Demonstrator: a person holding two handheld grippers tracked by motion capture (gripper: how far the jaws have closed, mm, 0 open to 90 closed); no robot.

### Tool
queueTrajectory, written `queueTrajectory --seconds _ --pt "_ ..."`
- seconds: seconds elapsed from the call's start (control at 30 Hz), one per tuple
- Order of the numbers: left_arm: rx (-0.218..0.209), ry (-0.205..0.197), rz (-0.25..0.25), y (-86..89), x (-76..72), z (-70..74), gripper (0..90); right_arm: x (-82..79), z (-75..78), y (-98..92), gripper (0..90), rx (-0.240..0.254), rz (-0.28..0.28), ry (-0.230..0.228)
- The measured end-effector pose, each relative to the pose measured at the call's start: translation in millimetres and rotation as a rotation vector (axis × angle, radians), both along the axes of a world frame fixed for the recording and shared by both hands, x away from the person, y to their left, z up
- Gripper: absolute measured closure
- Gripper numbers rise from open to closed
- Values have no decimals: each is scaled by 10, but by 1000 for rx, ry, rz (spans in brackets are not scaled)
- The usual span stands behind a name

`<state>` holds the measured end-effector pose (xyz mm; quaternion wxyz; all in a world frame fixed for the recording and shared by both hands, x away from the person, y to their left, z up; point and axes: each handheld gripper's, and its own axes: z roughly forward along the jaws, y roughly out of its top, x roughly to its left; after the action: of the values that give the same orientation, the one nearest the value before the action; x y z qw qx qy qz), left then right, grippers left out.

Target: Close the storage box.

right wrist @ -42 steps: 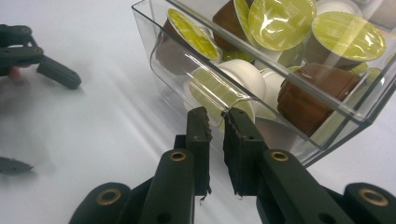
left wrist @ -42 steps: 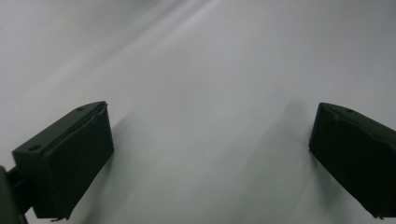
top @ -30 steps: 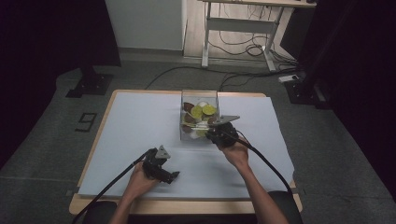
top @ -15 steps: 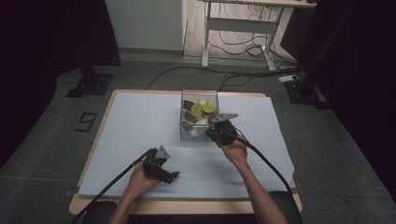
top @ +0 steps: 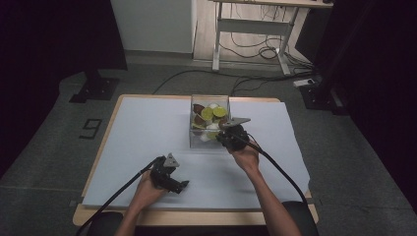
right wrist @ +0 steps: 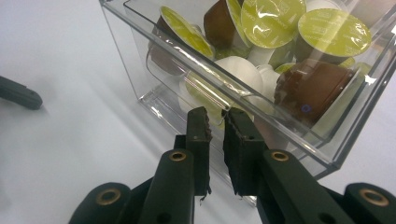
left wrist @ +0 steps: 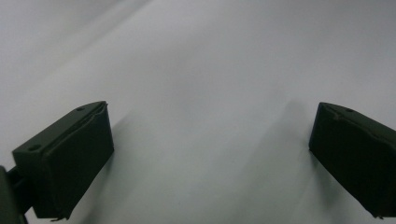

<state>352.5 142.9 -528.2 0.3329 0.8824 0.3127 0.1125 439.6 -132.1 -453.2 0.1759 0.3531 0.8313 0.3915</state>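
The right gripper is held at the near wall of a clear plastic box, its two black jaws drawn almost together with a thin gap between them and nothing visibly held, the tips just at the box's outer face; whether they touch the plastic cannot be told. From above, the right gripper sits at the box's front right corner, the right hand behind it and a black cable trailing back toward the table's near edge.

The clear plastic box stands on a pale sheet near the far middle of the wooden table, loaded with coffee capsules. Lime-green foil lids face up on several, a brown capsule lies against the near wall to the right of the jaws, and a white capsule sits just beyond the tips, inside the box.

Well apart from the box, toward the near left of the sheet, the left gripper rests low in the left hand. Its own camera shows the left gripper with jaws spread wide over bare pale sheet, nothing between them.

Beyond the table, a desk frame and loose floor cables stand on grey carpet
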Motion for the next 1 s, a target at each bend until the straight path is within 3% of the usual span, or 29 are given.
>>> queueTrajectory --seconds 1.0 --pt "1 0 0 0 0 0 0 45 -67 54 789 2 -46 -6"
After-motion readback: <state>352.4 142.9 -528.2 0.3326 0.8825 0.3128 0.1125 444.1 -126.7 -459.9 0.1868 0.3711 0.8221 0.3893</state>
